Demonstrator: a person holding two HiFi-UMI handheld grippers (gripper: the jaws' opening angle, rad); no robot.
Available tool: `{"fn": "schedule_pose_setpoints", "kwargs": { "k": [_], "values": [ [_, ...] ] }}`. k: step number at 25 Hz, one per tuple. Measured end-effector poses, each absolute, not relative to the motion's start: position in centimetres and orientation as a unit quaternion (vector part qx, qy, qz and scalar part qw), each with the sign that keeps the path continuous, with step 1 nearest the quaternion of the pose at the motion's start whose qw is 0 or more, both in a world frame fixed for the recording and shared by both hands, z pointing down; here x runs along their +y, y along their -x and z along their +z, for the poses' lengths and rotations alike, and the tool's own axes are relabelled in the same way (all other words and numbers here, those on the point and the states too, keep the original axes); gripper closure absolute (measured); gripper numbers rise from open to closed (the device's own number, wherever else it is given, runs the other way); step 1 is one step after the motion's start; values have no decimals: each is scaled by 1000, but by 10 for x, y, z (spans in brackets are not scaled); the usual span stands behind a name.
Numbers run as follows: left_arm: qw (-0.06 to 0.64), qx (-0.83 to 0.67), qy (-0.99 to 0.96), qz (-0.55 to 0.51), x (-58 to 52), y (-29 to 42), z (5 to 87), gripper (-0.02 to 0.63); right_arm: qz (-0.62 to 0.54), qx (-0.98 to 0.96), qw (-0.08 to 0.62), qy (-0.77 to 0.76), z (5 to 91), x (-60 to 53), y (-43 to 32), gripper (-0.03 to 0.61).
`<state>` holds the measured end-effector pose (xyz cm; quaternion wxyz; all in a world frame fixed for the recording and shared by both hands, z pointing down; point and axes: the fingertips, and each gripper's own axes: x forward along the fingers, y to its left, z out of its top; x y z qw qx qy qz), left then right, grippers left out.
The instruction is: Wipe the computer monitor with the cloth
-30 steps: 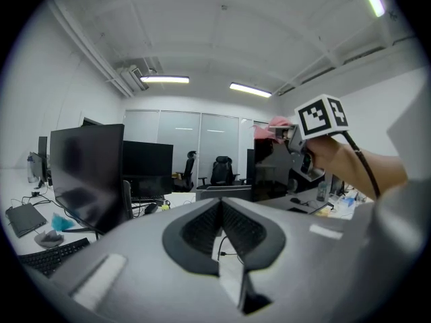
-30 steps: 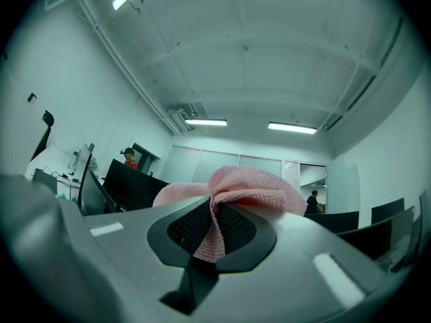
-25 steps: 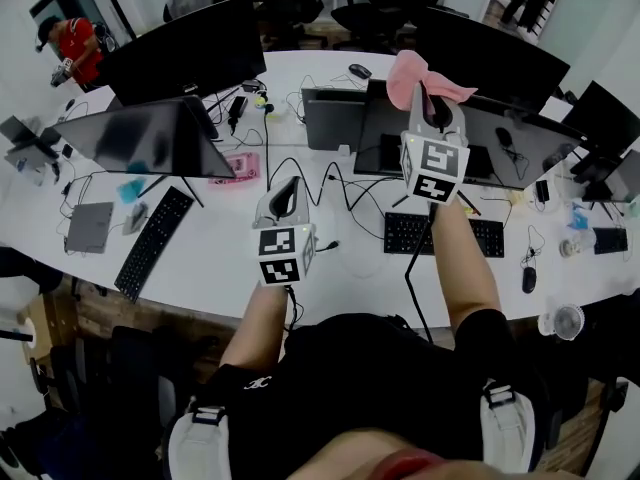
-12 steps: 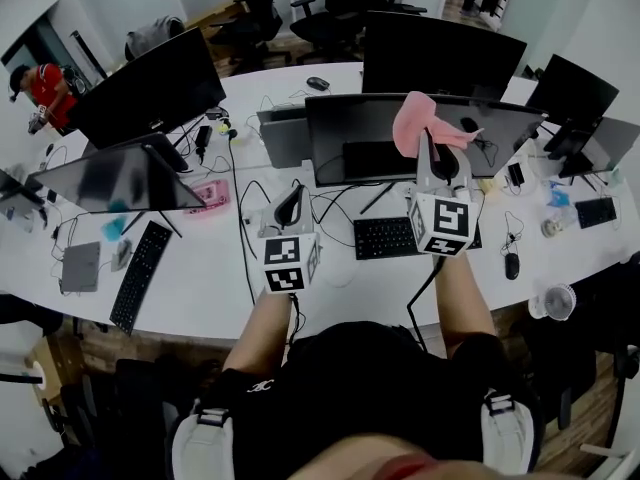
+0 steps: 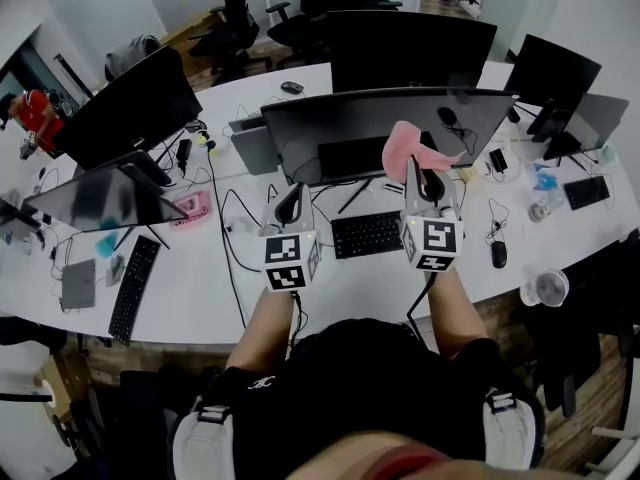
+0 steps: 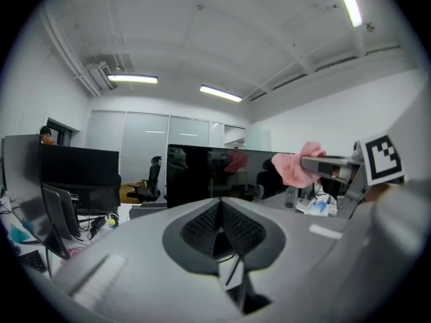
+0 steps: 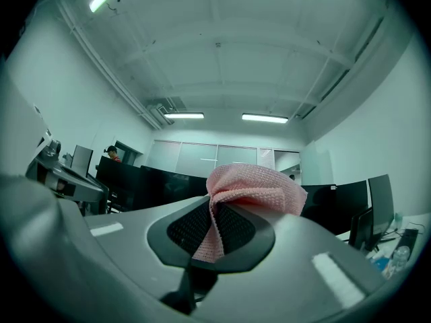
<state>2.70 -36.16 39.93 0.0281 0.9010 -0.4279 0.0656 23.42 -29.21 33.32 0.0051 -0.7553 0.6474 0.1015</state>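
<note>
The wide black computer monitor point(image 5: 350, 128) stands on the white desk point(image 5: 200, 278) in front of me; it also shows in the left gripper view as the monitor point(image 6: 202, 177). My right gripper point(image 5: 424, 181) is shut on a pink cloth point(image 5: 408, 152), which it holds up against the right part of the screen. In the right gripper view the cloth point(image 7: 252, 187) bunches above the right gripper point(image 7: 219, 214). The left gripper point(image 5: 291, 200) hovers shut and empty in front of the monitor's lower left. The left gripper point(image 6: 221, 206) sees the cloth point(image 6: 295, 168) off to its right.
A black keyboard point(image 5: 366, 234) lies under the monitor, a mouse point(image 5: 498, 254) to its right. More monitors stand at the left point(image 5: 130, 103), behind point(image 5: 410, 48) and at the right point(image 5: 550, 73). Cables cross the desk. A small fan point(image 5: 548, 288) sits at the desk's right edge.
The right gripper with the pink cloth has come down from the monitor's top edge to in front of its screen. The left gripper has stayed shut, low beside it.
</note>
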Motion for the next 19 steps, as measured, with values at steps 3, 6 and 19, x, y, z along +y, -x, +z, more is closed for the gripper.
{"fn": "schedule_pose_setpoints", "kwargs": {
  "k": [3, 6, 19],
  "values": [
    [28, -422, -903, 68, -356, -40, 401, 565, 98, 647, 5, 756, 339, -286, -242, 560],
    [28, -421, -904, 68, -352, -48, 402, 565, 94, 650, 5, 754, 344, -281, -247, 560],
    [25, -432, -899, 66, -331, -57, 400, 565, 84, 657, 8, 749, 354, -258, -258, 560]
  ]
}}
